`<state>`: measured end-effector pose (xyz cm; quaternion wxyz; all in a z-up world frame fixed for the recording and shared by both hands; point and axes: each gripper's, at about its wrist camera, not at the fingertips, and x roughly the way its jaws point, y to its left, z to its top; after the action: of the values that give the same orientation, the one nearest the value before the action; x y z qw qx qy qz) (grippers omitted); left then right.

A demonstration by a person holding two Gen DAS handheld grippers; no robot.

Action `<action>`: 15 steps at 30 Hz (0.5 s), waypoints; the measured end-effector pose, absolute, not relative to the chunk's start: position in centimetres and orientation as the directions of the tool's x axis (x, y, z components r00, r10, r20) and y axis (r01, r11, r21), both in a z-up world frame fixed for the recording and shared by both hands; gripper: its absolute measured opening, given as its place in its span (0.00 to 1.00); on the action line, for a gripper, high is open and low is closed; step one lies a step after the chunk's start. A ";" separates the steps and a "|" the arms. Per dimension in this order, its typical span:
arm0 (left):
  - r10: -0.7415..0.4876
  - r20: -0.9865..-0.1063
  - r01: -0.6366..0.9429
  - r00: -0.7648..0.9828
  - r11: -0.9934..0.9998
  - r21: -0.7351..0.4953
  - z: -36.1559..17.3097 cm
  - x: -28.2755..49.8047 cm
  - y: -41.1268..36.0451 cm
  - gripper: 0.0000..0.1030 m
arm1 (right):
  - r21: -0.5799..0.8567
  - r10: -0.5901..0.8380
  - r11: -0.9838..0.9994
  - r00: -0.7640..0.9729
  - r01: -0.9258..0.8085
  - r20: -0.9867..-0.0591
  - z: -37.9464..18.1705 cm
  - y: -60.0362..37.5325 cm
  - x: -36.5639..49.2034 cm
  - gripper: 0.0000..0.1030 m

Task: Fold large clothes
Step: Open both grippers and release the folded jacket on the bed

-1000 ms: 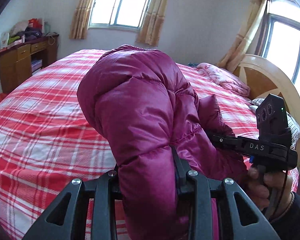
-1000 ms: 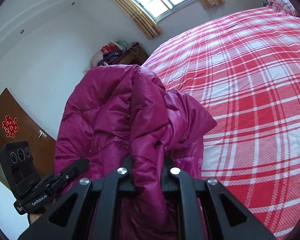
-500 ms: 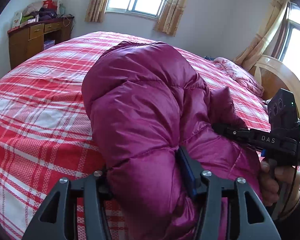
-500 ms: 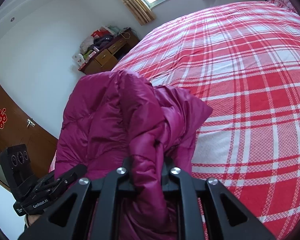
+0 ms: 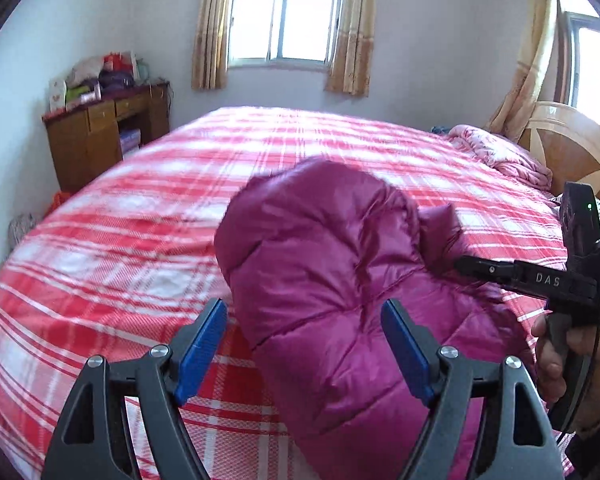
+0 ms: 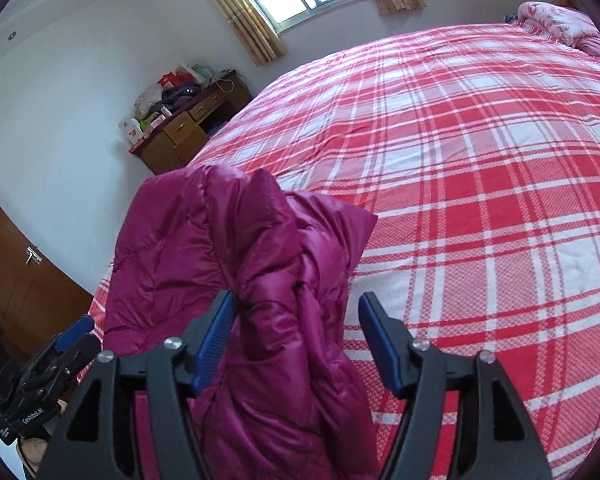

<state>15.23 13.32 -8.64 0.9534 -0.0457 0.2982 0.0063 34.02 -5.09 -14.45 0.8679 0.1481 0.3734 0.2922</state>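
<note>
A magenta puffer jacket (image 5: 324, 264) lies bunched in a folded heap on the red plaid bed (image 5: 140, 208). My left gripper (image 5: 304, 344) is open, its blue-padded jaws spread on either side of the jacket's near end. My right gripper (image 6: 296, 340) is open too, with jacket folds (image 6: 260, 280) lying between its jaws; the left pad touches the fabric. In the left wrist view the right gripper (image 5: 472, 266) shows at the jacket's right side. In the right wrist view the left gripper (image 6: 76, 332) shows at lower left.
A wooden desk (image 5: 100, 136) piled with things stands by the far left wall. A pink quilt (image 5: 500, 156) lies by the wooden headboard (image 5: 568, 144) at right. Curtained windows (image 5: 284, 20) are behind the bed. A brown door (image 6: 16, 280) is left.
Both grippers have opened and let go of the jacket. The jacket has dropped from raised to resting lower on the bed, and both grippers have pulled back a little.
</note>
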 end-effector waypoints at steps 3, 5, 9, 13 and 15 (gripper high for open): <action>-0.017 -0.529 -0.027 0.849 0.997 -0.076 -6.8 13.6 12.9 0.78 | 0.421 0.589 0.808 0.596 -0.413 -0.546 -12.5 -5.6 31.4 0.67; -0.018 -0.505 -0.026 0.863 0.996 -0.080 -5.9 12.9 12.8 0.78 | 0.382 0.577 0.817 0.624 -0.433 -0.527 -11.1 -5.7 29.6 0.68; -0.018 -0.466 -0.025 0.885 0.996 -0.086 -4.5 12.2 12.8 0.78 | 0.310 0.554 0.832 0.674 -0.460 -0.488 -8.6 -5.5 26.1 0.72; -0.023 -0.424 -0.018 0.905 0.995 -0.094 -3.2 11.5 12.5 0.78 | 0.245 0.520 0.854 0.728 -0.460 -0.446 -6.0 -5.4 23.7 0.75; -0.031 -0.410 -0.009 0.912 0.996 -0.094 -2.8 11.1 12.4 0.78 | 0.224 0.516 0.856 0.746 -0.466 -0.421 -5.0 -5.5 22.7 0.80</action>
<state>11.12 12.38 -2.76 0.9765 -0.0468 0.2101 -0.0056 22.66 -5.50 -4.97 0.9329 0.0522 0.2403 0.2631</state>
